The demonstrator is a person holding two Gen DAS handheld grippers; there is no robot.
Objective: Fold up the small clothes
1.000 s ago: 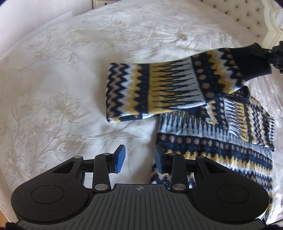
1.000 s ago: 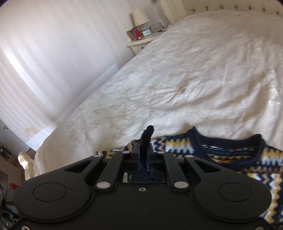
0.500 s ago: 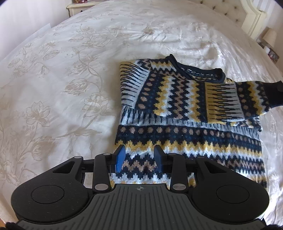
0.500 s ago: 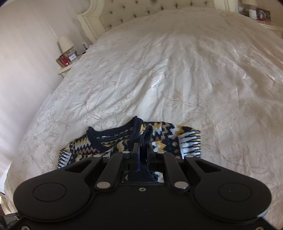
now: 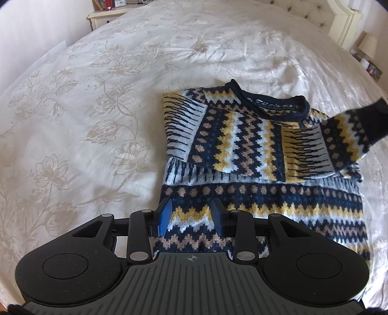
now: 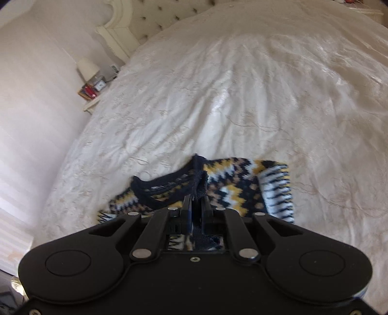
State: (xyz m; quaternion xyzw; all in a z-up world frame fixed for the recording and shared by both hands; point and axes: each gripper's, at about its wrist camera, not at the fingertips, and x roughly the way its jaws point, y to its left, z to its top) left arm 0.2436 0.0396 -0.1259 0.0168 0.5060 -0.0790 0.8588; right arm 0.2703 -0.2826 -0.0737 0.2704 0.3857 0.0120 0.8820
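Observation:
A small navy, yellow, white and tan patterned sweater (image 5: 262, 174) lies on the cream bedspread (image 5: 97, 109), collar away from me. Its left sleeve (image 5: 242, 138) is folded across the chest. My left gripper (image 5: 191, 218) is open and empty, hovering just above the sweater's lower left hem. My right gripper (image 6: 196, 206) is shut on the navy cuff (image 6: 200, 186) of the sleeve; in the left wrist view that cuff (image 5: 373, 121) is lifted at the sweater's right side. The sweater also shows below the right gripper (image 6: 242, 191).
A tufted headboard (image 6: 155, 17) stands at the far end of the bed. A nightstand (image 6: 93, 97) with a lamp, clock and books sits beside it. Another lamp (image 5: 367, 46) stands at the right edge in the left wrist view.
The sleeve, which stretched out to the left, has been carried by my right gripper across the chest to the right. My left gripper has shifted over the sweater's lower hem, still open.

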